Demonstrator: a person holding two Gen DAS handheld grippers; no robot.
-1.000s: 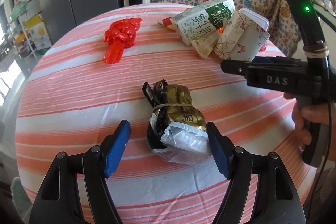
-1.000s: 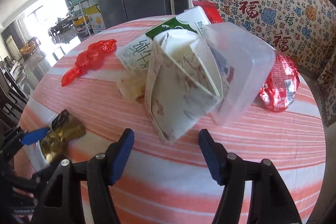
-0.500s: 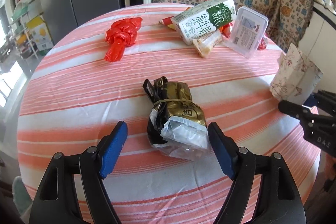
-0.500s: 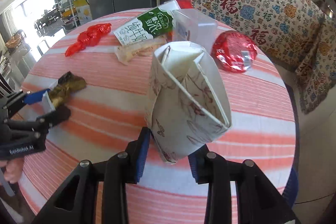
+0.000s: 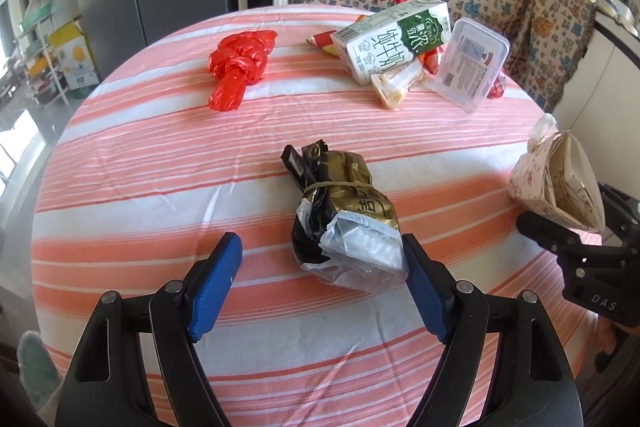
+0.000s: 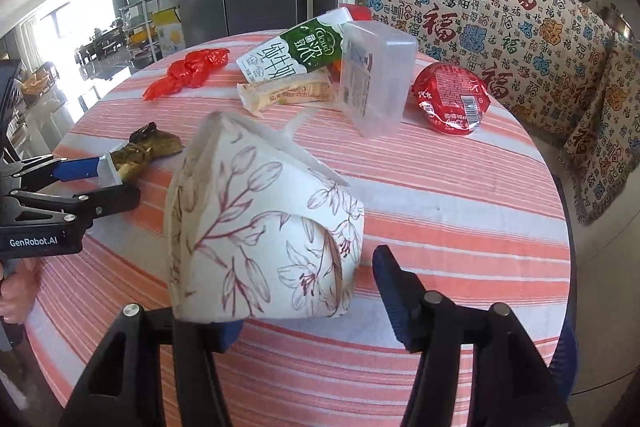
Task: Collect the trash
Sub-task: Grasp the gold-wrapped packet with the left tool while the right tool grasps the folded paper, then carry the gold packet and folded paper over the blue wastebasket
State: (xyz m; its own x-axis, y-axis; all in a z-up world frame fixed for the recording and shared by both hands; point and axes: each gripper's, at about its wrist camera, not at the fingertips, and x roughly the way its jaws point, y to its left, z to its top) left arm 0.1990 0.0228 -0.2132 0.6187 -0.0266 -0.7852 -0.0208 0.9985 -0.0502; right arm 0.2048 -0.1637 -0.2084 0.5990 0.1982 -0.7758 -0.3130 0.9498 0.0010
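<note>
On the round table [image 5: 120, 195], covered with an orange-and-white striped cloth, several pieces of trash lay scattered. Nearest the left gripper [image 5: 320, 279] was a gold-and-black foil packet [image 5: 340, 207] bound with a rubber band, its clear plastic end lying between the blue pads. The left jaws stood spread wide; the right-hand pad sat just beside the plastic, while the left-hand pad was clearly apart from it (contact on the right side could not be confirmed).

The right gripper [image 6: 308, 291] had just been opening its jaws, with a floral paper cup [image 6: 260, 235], squashed flat, between them. The cup leaned over the left-hand pad, and a visible gap separated it from the right-hand pad, so the jaws were parted and not pinching. In the left wrist view the same cup [image 5: 560, 183] appeared at the right edge of the table, above the black finger of the right gripper [image 5: 560, 235].

Toward the far side of the table lay:
- a knotted red plastic bag [image 5: 240, 67];
- a green-and-white milk carton [image 6: 296, 51] on its side;
- a cream-coloured wrapper [image 6: 288, 93] just in front of the carton;
- a clear plastic box [image 6: 376, 79] standing on edge beside the carton;
- a red foil pouch [image 6: 450, 99] to the right of the box.

A hand [image 6: 16, 291] was partly visible at the left edge of the right wrist view.
</note>
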